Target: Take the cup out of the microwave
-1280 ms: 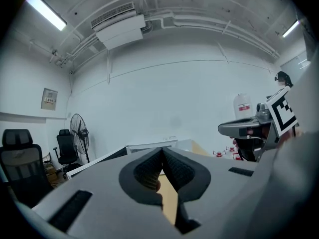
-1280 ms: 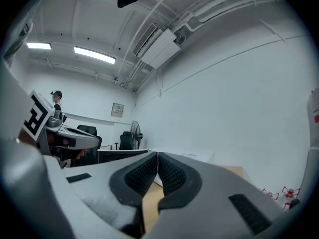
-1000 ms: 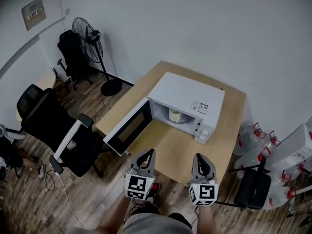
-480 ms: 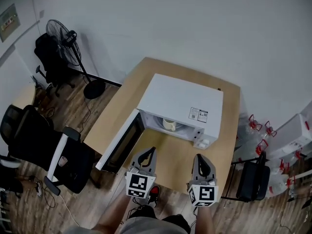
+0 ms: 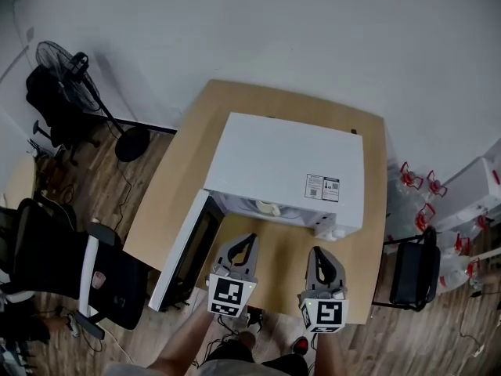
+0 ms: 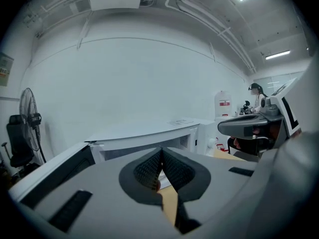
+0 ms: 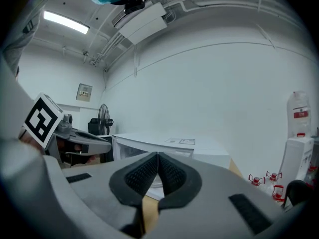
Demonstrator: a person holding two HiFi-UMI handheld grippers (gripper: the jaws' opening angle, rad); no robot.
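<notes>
Near the front edge of the light wooden counter [image 5: 275, 251], the left gripper [image 5: 246, 241] and right gripper [image 5: 323, 254] are hovering, jaws pressed together on nothing, facing the open white boxy microwave [image 5: 282, 159], where the small cream cup [image 5: 268, 207] is sitting inside, apparently ahead of a reach.
</notes>
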